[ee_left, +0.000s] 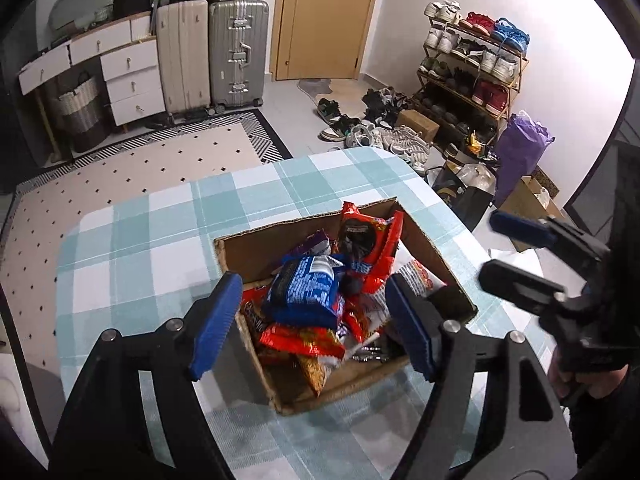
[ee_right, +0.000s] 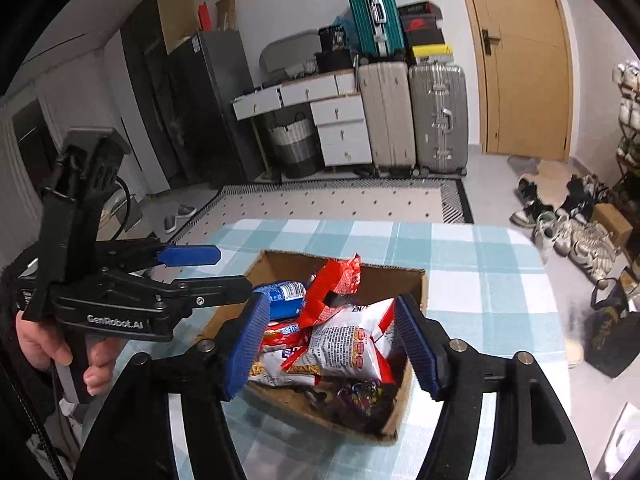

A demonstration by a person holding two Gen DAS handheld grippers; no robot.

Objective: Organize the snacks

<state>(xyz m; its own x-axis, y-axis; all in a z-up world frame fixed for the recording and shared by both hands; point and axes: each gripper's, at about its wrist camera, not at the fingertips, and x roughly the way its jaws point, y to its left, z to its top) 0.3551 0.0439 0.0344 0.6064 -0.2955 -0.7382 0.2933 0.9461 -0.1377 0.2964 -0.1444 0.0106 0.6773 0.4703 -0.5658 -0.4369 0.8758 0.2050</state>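
Two tools are up over a surface covered in a teal-and-white checked cloth, and both are empty. On it sits an open cardboard box stuffed with snack packs. The left tool hangs above the near end of the box with its blue pads spread wide, nothing between them. The right tool is also spread wide over the box from the other side, holding nothing. Inside the box, a blue cookie pack lies on top of the pile, with a tall red bag standing up behind it. From the right wrist view a white-and-red bag sits nearest, over a dark candy pack at the bottom.
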